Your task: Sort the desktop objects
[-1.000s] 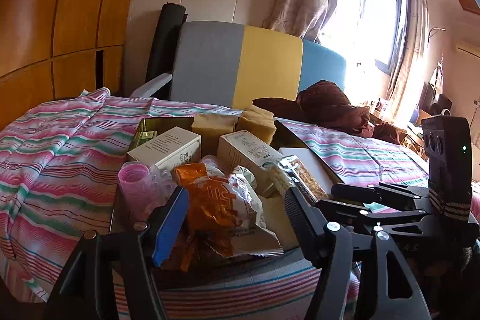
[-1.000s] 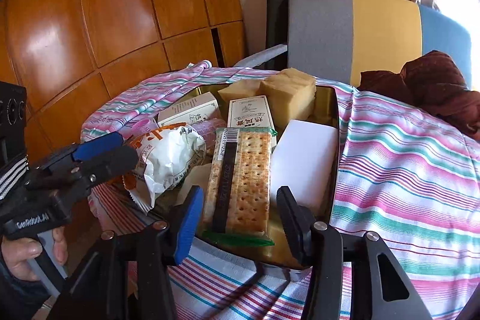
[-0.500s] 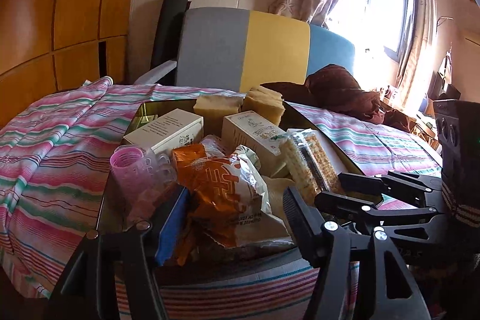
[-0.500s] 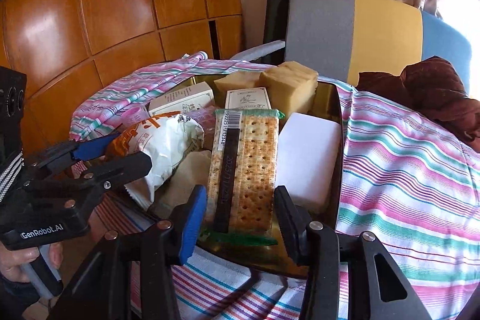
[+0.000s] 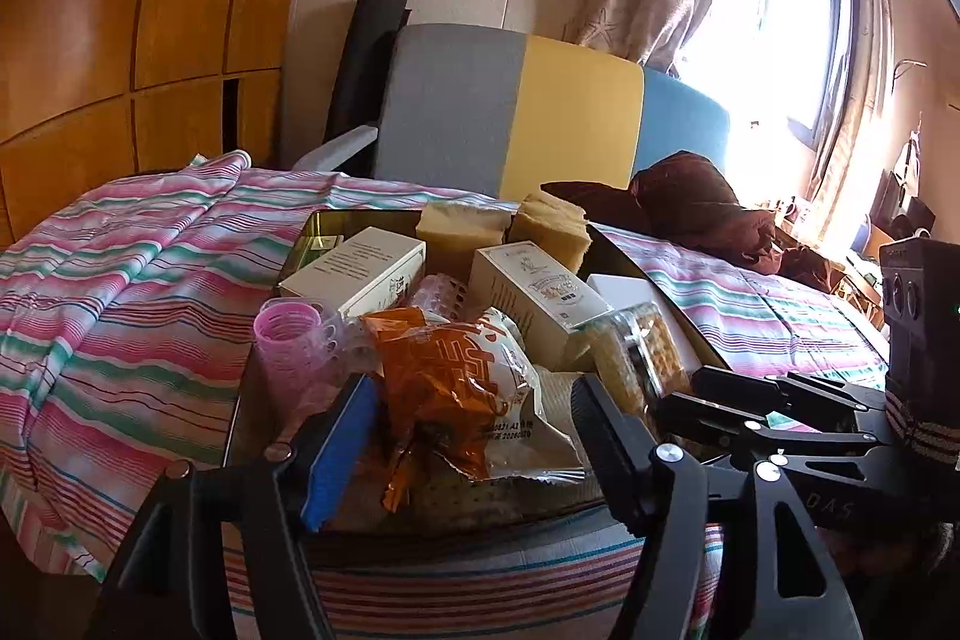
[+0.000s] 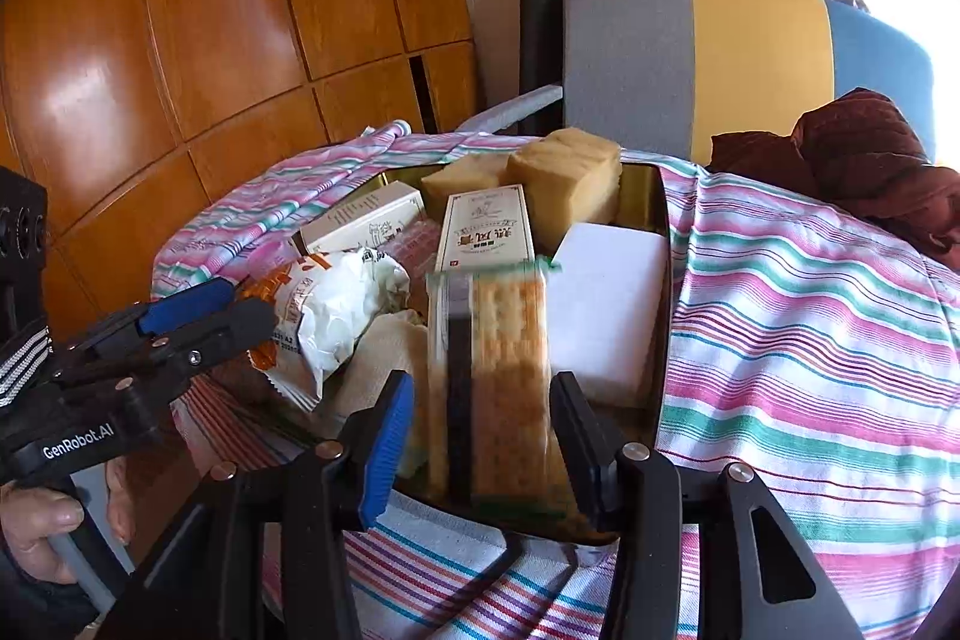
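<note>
My right gripper (image 6: 483, 427) is standing open, and its fingers are reaching along both sides of the cracker packet (image 6: 498, 376) without pressing it, as far as I can tell. The packet looks blurred and is lying at the near edge of the metal tray (image 6: 657, 220), just beside a white flat box (image 6: 606, 304).

My left gripper (image 5: 465, 445) is also holding its fingers apart, around the near end of an orange and white snack bag (image 5: 462, 382); I cannot tell if they are touching it. The bag is lying on the heap in the tray, near a pink hair roller (image 5: 288, 346).

Further back I am seeing two cream cartons (image 5: 534, 301) and two yellow sponges (image 6: 564, 178). The tray is resting on a striped cloth (image 6: 810, 328). A hand (image 6: 42, 526) is gripping the left handle.
</note>
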